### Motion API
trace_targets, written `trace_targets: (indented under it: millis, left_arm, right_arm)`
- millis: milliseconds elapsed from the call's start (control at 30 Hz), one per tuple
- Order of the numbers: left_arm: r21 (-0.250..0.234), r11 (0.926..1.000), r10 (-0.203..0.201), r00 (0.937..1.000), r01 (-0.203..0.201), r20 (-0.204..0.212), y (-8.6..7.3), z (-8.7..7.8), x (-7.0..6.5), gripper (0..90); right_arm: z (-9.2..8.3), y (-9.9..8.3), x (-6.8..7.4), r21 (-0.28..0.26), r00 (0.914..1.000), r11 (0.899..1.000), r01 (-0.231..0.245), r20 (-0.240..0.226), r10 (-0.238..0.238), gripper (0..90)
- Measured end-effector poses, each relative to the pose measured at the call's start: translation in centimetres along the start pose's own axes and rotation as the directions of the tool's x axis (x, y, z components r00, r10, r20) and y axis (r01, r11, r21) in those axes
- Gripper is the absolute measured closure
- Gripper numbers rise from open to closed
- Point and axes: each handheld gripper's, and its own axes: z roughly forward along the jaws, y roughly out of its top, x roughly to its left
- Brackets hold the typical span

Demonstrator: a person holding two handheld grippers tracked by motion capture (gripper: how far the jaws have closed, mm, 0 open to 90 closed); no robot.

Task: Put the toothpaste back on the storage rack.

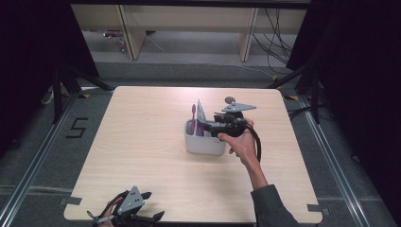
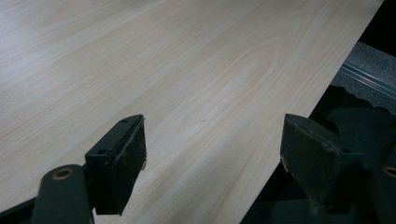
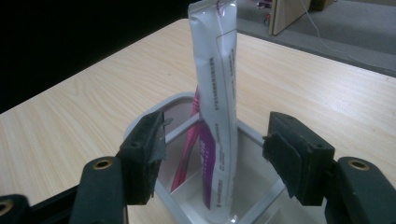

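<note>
A white divided caddy (image 1: 204,143) stands near the middle of the table. A white and purple tube (image 1: 200,117) stands upright in it, with a pink toothbrush (image 1: 193,118) in the compartment beside it. My right gripper (image 1: 211,126) reaches over the caddy from its right. In the right gripper view the tube (image 3: 217,116) rises between the jaws of that gripper (image 3: 212,149), which is open, with a gap on each side of the tube. The toothbrush (image 3: 187,151) leans behind the tube inside the caddy (image 3: 175,100). My left gripper (image 1: 153,205) is open and holds nothing at the table's near left edge.
The light wooden table (image 1: 142,142) has bare surface all around the caddy. In the left gripper view the left gripper (image 2: 212,149) hangs over the table's edge (image 2: 299,107), with dark floor beyond. Wooden furniture legs and cables (image 1: 274,33) stand on the floor past the far edge.
</note>
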Motion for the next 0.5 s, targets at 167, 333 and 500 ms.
trace_targets:
  millis: [167, 333, 500]
  left_arm:
    - [-0.001, 1.0000, -0.002, 1.0000, 0.002, -0.002, 0.0, 0.0, 0.0, 22.2]
    - [0.001, 1.0000, -0.006, 1.0000, 0.006, -0.003, 0.0, 0.0, 0.0, 22.2]
    - [-0.003, 1.0000, -0.008, 1.0000, 0.008, -0.004, 0.0, 0.0, 0.0, 22.2]
  right_arm:
    - [-1.1, -0.2, 0.2, -0.005, 1.0000, 1.000, -0.004, 0.006, 0.004, 36.6]
    - [-2.1, -0.3, 0.1, -0.009, 0.9999, 1.000, 0.009, 0.011, -0.009, 36.5]
    - [-3.0, -0.6, 0.0, 0.001, 0.9997, 1.000, -0.006, 0.023, 0.006, 36.2]
